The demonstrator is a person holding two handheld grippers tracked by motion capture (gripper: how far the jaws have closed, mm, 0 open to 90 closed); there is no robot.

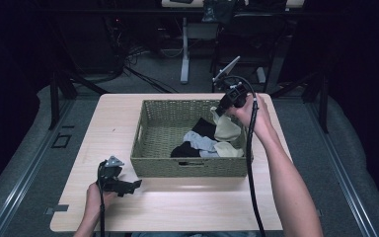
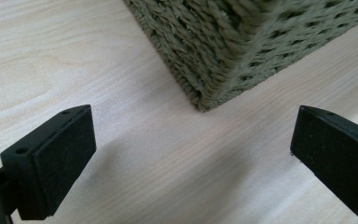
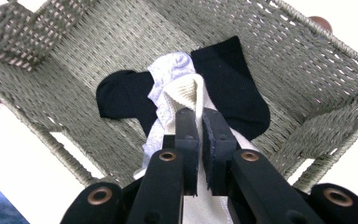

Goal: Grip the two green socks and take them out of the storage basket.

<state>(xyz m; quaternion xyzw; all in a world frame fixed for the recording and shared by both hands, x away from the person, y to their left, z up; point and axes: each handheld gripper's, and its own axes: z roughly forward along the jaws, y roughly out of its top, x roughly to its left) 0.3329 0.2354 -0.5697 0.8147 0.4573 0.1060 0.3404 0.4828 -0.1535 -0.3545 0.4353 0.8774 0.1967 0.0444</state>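
Nearest the front edge of the pale wood-grain bench (image 1: pixel 177 207), toward its left corner, the left claw (image 1: pixel 137 184) lies low in the person's left hand (image 1: pixel 96 196). Its two blocky black pads stand wide apart with nothing between them, pointing along the bare board at the near left corner of the basket (image 2: pixel 223 60).

The basket (image 1: pixel 190 167) sits mid-bench, a rectangular tray of tightly woven olive-green cord with a slot handle cut into its near wall. On its woven floor, toward the right side, lies a loose heap of socks: a ribbed black sock (image 3: pixel 240 88) spread flat, a second black one (image 1: pixel 185 150) nearer the front wall, and a light grey-blue sock (image 1: pixel 201 141) crumpled between them.

Over the basket's far right corner, the right hand (image 1: pixel 249 111) holds the right claw (image 3: pixel 200 140) pointing down into it. Its narrow jaws are pinched together on the cuff of a cream knitted sock (image 3: pixel 186 95), which hangs limp from the grip, its lower end draped on the heap.
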